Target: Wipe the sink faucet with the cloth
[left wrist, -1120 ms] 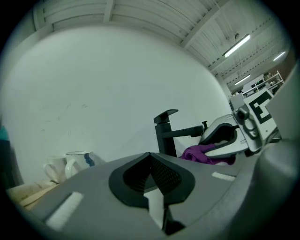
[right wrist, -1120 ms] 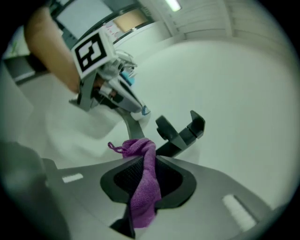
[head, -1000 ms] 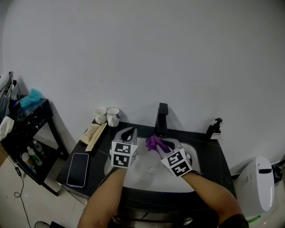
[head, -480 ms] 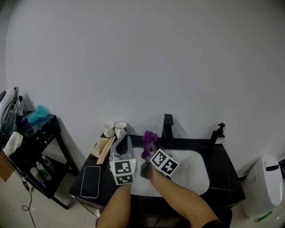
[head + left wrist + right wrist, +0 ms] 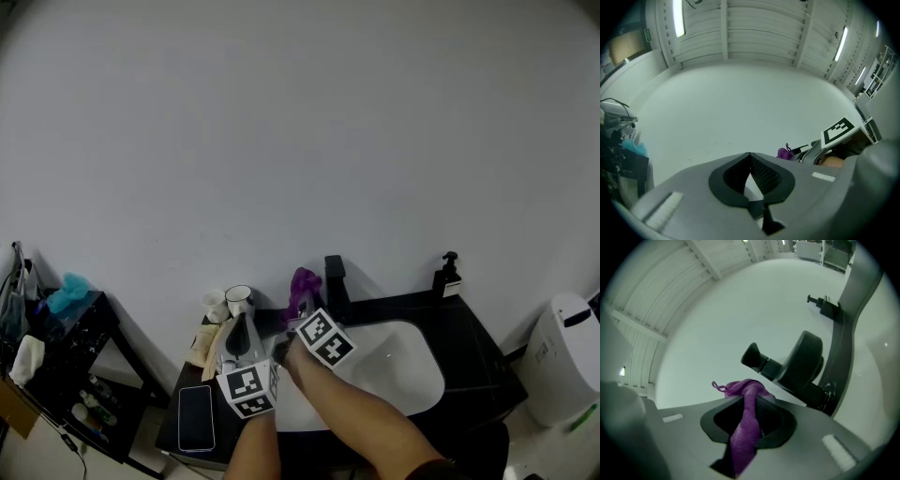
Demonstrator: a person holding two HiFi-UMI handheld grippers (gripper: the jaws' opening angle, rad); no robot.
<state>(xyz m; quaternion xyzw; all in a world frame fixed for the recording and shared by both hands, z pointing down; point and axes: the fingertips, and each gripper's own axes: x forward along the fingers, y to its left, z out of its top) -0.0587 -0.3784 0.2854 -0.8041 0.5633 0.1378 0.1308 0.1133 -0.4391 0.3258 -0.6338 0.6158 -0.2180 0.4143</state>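
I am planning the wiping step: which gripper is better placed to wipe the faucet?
Right. The right gripper is shut on the purple cloth, beside the faucet; the left gripper is shut, empty and farther from it.

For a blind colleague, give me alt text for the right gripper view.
The right gripper is shut on a purple cloth, with the black sink faucet close ahead to its right. A black soap dispenser stands farther back.
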